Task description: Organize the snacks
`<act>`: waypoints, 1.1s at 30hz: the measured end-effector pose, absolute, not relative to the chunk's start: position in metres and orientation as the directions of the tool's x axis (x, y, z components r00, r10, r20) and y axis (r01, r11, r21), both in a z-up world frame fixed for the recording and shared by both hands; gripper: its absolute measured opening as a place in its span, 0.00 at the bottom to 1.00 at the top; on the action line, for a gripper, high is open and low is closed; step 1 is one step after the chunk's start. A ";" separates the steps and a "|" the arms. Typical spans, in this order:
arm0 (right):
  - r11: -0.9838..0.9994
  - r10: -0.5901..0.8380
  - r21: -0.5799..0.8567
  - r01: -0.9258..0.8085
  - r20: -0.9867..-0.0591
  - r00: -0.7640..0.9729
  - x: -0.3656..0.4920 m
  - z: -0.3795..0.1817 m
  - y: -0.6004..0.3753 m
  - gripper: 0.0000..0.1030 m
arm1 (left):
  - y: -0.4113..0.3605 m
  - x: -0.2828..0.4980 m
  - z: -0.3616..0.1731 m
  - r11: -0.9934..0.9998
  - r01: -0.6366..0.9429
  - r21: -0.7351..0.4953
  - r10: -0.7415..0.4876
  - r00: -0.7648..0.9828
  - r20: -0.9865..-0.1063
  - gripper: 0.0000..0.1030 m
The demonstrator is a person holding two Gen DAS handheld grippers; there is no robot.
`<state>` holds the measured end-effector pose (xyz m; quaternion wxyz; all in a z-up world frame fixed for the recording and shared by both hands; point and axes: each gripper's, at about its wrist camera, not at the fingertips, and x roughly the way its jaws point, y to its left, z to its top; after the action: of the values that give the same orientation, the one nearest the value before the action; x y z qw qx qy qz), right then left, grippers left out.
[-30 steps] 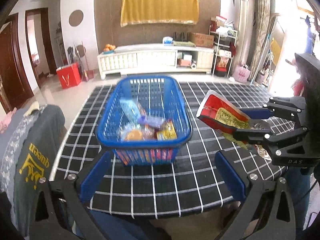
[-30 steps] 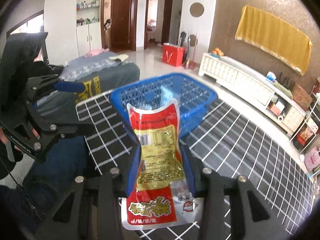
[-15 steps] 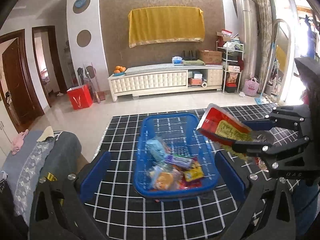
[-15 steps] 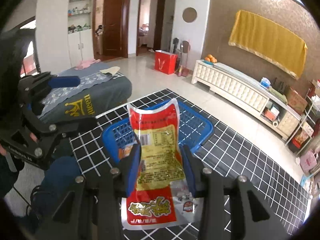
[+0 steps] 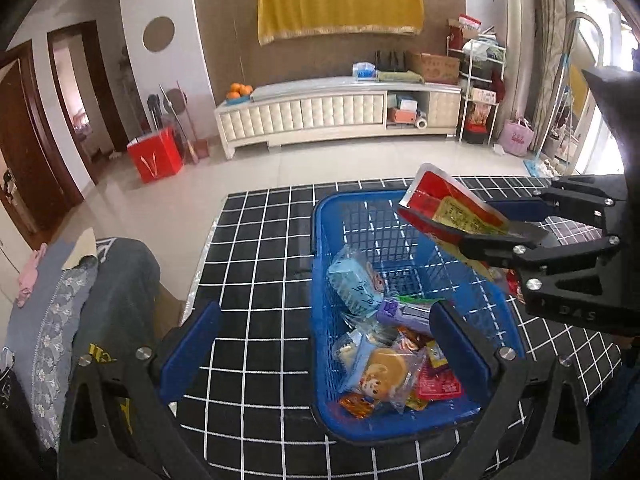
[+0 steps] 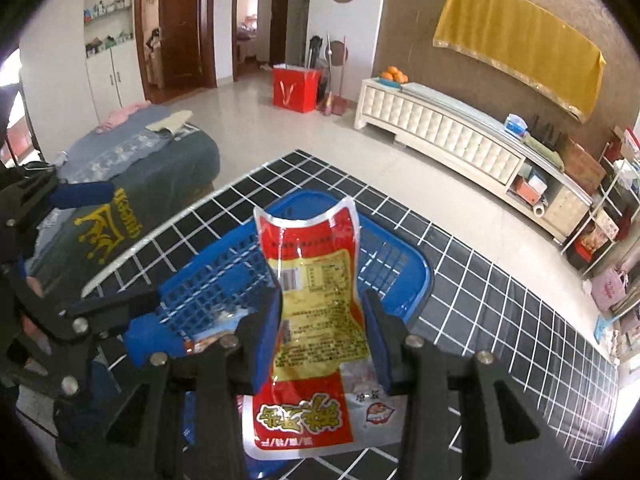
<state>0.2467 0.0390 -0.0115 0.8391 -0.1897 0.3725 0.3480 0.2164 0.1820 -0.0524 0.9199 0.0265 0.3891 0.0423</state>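
A blue plastic basket [image 5: 320,264] stands on the black checked table, with several wrapped snacks [image 5: 384,368] piled in its near end. My right gripper [image 6: 324,320] is shut on a red and yellow snack packet [image 6: 312,276] and holds it above the basket [image 6: 404,280]. In the left wrist view the same packet [image 5: 448,204] hangs over the basket's right rim, held in the right gripper [image 5: 516,220]. My left gripper [image 5: 324,328] is open and empty, its right finger low over the basket and its left finger over the table.
The black tablecloth with white grid lines [image 5: 260,256] covers the table. A chair draped in dark and grey cloth [image 5: 80,304] sits at the left. Beyond are tiled floor, a red bag [image 5: 154,156] and a white cabinet [image 5: 320,114].
Both grippers have risen and tilted down. The left gripper has shifted left, so the basket now lies under its right finger. The packet has come over the basket.
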 end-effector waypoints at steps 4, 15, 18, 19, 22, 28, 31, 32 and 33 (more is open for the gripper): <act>0.698 0.392 -0.089 -0.711 -0.783 0.483 0.266 -0.024 0.049 0.56 | 0.191 0.231 -0.057 0.996 -0.061 0.059 0.085 0.682 -0.726 1.00; 0.713 0.404 -0.108 -0.693 -0.745 0.532 0.253 -0.008 0.031 0.84 | 0.186 0.224 -0.051 0.997 -0.064 0.034 0.070 0.701 -0.710 1.00; 0.731 0.416 -0.084 -0.677 -0.733 0.539 0.248 0.003 0.021 0.84 | 0.180 0.216 -0.043 0.998 -0.060 0.028 0.063 0.717 -0.694 1.00; 0.737 0.418 -0.077 -0.672 -0.728 0.543 0.245 0.007 0.018 0.84 | 0.177 0.212 -0.039 0.998 -0.059 0.025 0.060 0.725 -0.686 1.00; 0.754 0.414 -0.071 -0.653 -0.721 0.556 0.235 0.018 0.009 0.84 | 0.170 0.203 -0.026 0.998 -0.058 0.010 0.050 0.746 -0.665 1.00; 0.788 0.425 -0.042 -0.614 -0.686 0.591 0.210 0.044 -0.023 0.85 | 0.147 0.175 0.002 0.999 -0.038 -0.002 0.029 0.789 -0.614 1.00; 0.803 0.436 -0.010 -0.596 -0.672 0.599 0.197 0.054 -0.039 0.85 | 0.134 0.160 0.013 1.000 -0.027 0.003 0.024 0.811 -0.584 1.00; 0.807 0.441 0.000 -0.590 -0.665 0.603 0.192 0.059 -0.045 0.85 | 0.131 0.156 0.016 1.000 -0.024 0.002 0.020 0.816 -0.578 1.00; 0.813 0.443 0.007 -0.582 -0.658 0.610 0.187 0.063 -0.050 0.85 | 0.125 0.151 0.021 1.000 -0.026 0.008 0.026 0.822 -0.569 1.00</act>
<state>0.1869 -0.0500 0.0628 0.8910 -0.1041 0.3354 0.2876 0.1507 0.1246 0.0205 0.9545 0.0002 0.2980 0.0135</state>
